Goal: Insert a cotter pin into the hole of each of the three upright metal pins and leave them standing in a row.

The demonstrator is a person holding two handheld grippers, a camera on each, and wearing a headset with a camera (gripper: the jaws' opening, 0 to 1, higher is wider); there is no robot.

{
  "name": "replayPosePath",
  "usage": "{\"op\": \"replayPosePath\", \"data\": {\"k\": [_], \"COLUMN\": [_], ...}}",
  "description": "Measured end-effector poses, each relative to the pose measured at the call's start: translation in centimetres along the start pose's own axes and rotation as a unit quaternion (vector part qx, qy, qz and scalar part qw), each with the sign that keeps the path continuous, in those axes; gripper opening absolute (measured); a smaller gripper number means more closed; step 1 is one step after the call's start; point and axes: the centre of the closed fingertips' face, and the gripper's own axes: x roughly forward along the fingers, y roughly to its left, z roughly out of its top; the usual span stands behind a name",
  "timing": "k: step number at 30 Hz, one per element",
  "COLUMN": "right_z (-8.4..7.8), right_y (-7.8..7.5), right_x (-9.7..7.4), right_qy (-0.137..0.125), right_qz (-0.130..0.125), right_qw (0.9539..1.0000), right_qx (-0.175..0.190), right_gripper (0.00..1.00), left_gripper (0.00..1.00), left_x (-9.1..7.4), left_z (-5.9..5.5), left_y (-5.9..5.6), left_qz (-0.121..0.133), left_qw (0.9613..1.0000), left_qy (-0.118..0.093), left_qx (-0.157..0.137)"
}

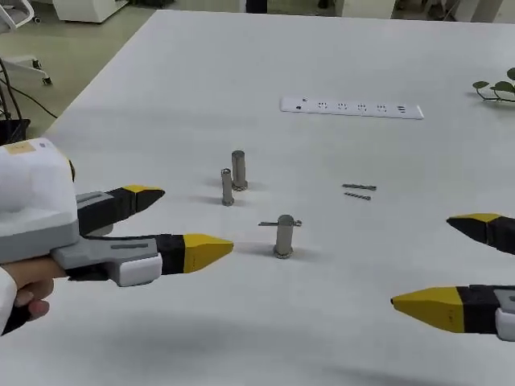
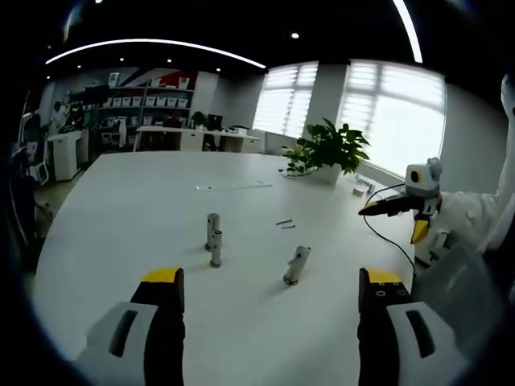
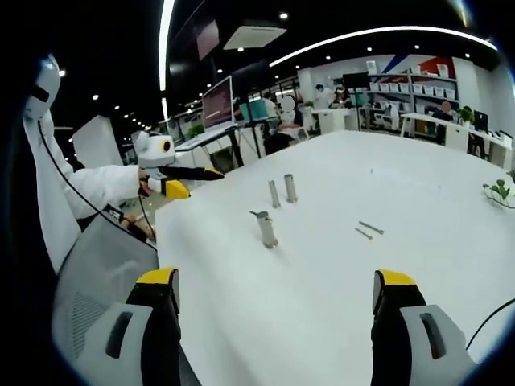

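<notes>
So the left gripper (image 1: pixel 195 219) is hovering at the lower left of the head view, jaws spread wide with nothing between them. The right gripper (image 1: pixel 422 261) is poking in at the lower right edge, also gaping wide and gripping nothing. Neither one is touching any part.

3 metal pins are standing upright on the white table (image 1: pixel 161 96). The front pin (image 1: pixel 283 237) is sitting a bit below centre frame, with a cotter pin (image 1: pixel 273 223) sticking crosswise through its top. The middle pin (image 1: pixel 228 186) and back pin (image 1: pixel 238 170) are standing just beside each other, up and left of it.

2 loose cotter pins (image 1: pixel 359 186) are lying flat right of centre, side by side, well apart from the standing pins. A power strip (image 1: pixel 352 108) is lying further up the frame, and a plant (image 1: pixel 496 88) is peeking in at the upper right edge.
</notes>
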Motion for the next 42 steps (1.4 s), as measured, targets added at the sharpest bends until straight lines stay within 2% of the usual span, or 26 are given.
{"op": "replayPosePath", "data": {"k": [1,7,12,15,18,22,25,28,30,36,42], "right_z": [-0.2,-0.6,-1.0,-1.3,-1.4,-1.9,-2.2,-2.3,-2.5,-2.7,-2.6], "right_y": [-0.1,-0.1,0.0,0.3,0.5,0.7,0.6,0.6,0.6,0.4,0.3], "right_x": [-0.1,-0.5,-0.7,-0.8,-1.1,-1.4,-1.7,-1.9,-2.2,-2.8,-3.3], "right_qy": [-0.001,-0.007,-0.015,-0.014,-0.017,-0.011,-0.009,-0.012,-0.009,-0.005,-0.008], "right_qz": [-0.003,-0.011,-0.017,-0.019,-0.022,-0.025,-0.03,-0.034,-0.036,-0.044,-0.053], "right_qw": [1.0,0.9995,0.9985,0.9985,0.9985,0.9987,0.9984,0.9981,0.998,0.9978,0.9973], "right_qx": [0.004,0.029,0.049,0.049,0.046,0.043,0.046,0.05,0.051,0.049,0.051], "right_gripper": [0.98,0.98,0.98,0.98,0.98,0.98,0.98,0.98,0.98,0.98,0.98], "left_gripper": [0.91,0.94,0.98,0.99,0.99,0.98,0.9,0.77,0.75,0.64,0.49], "left_x": [0.0,0.5,1.6,2.3,2.9,3.6,4.1,4.6,5.1,6.4,7.3], "left_z": [0.1,0.5,0.5,0.2,-0.2,0.1,0.3,0.8,0.9,0.5,0.2], "left_y": [0.3,1.0,1.5,2.6,3.4,4.2,4.7,5.5,5.7,5.9,6.3], "left_qz": [0.007,0.013,0.022,0.046,0.059,0.067,0.073,0.083,0.084,0.084,0.083], "left_qw": [1.0,0.9998,0.9995,0.9988,0.9983,0.9978,0.9973,0.9964,0.9963,0.9965,0.9965], "left_qy": [-0.003,-0.011,-0.015,-0.009,0.002,-0.002,-0.004,-0.015,-0.018,-0.01,-0.002], "left_qx": [-0.002,-0.012,-0.019,-0.008,0.0,-0.002,0.0,0.001,-0.005,0.001,0.004]}}
